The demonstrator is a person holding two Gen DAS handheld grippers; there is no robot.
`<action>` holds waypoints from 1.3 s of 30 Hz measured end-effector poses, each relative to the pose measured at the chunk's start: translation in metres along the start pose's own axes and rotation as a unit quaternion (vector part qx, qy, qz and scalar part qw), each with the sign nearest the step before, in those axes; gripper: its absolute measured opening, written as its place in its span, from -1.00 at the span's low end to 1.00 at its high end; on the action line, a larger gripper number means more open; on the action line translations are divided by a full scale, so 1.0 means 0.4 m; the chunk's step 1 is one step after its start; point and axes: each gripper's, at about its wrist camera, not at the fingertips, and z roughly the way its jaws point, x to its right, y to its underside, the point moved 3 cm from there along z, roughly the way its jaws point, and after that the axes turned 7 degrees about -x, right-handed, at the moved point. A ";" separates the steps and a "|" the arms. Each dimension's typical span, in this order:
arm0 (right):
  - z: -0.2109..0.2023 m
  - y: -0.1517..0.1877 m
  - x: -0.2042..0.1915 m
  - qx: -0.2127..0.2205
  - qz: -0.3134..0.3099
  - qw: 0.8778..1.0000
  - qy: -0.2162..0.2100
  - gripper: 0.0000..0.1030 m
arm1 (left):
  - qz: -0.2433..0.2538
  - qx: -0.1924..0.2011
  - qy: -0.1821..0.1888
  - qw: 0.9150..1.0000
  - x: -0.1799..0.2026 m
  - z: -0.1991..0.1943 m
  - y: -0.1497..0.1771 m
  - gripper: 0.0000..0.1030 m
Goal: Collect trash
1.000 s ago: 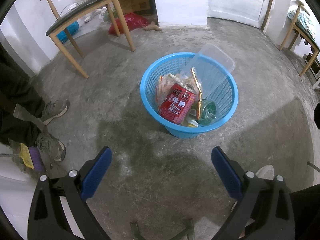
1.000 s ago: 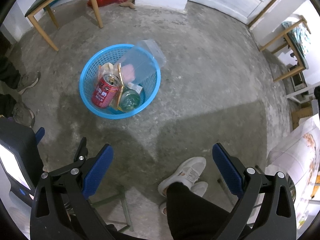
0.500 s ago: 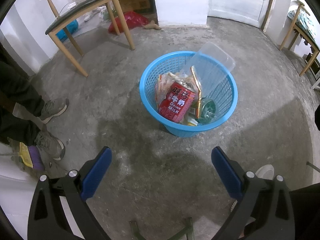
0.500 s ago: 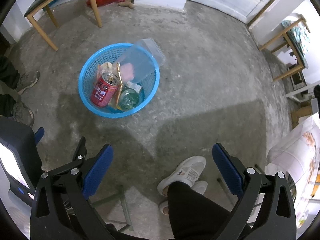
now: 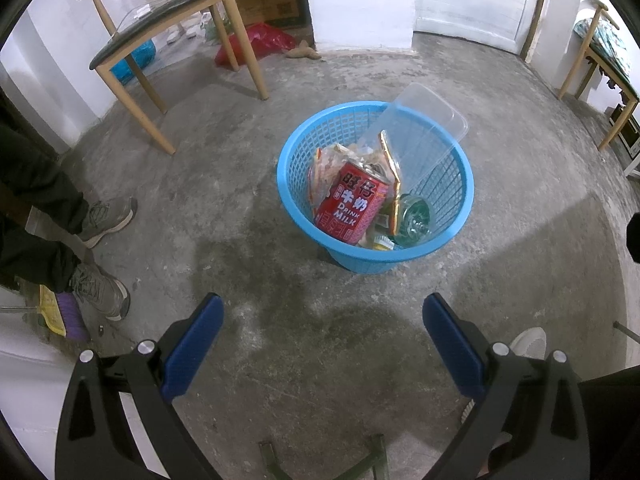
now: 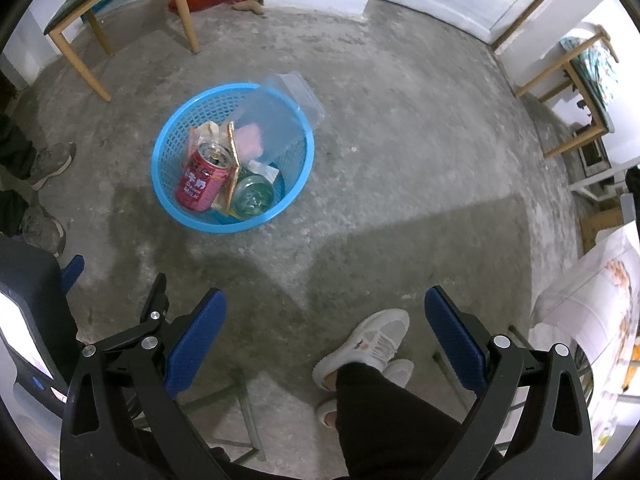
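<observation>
Holding my left hand-held gripper wide open, empty | right hand-held gripper same | blue basket with red can on floor

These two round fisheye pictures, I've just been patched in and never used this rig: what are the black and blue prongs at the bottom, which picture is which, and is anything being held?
There is no robot arm here. A person carries a hand-held claw in each hand, and each claw has a camera looking forward along its two blue-padded fingers. The prongs are those fingers.

One picture comes from the left claw, the other from the right claw. Both stand wide open and hold nothing.

On the concrete floor sits a blue basket with trash already in it: a red milk can, a clear plastic tray leaning over the rim, a green glass item and some wrappers. The right view shows the same basket from farther back, plus the carrier's white shoes. Another person's grey shoes stand to the left.
</observation>
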 end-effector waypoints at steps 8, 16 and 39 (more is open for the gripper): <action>0.001 0.000 0.001 0.001 0.002 1.000 -0.001 0.85 | 0.003 -0.001 0.000 1.000 0.007 -0.001 0.004 0.90; 0.001 0.001 0.002 0.003 0.002 1.000 -0.002 0.85 | 0.002 -0.001 0.002 1.000 0.008 -0.002 0.001 0.90; -0.011 -0.003 -0.007 0.006 -0.001 1.000 -0.005 0.85 | -0.003 -0.011 0.007 1.000 -0.007 0.004 -0.007 0.90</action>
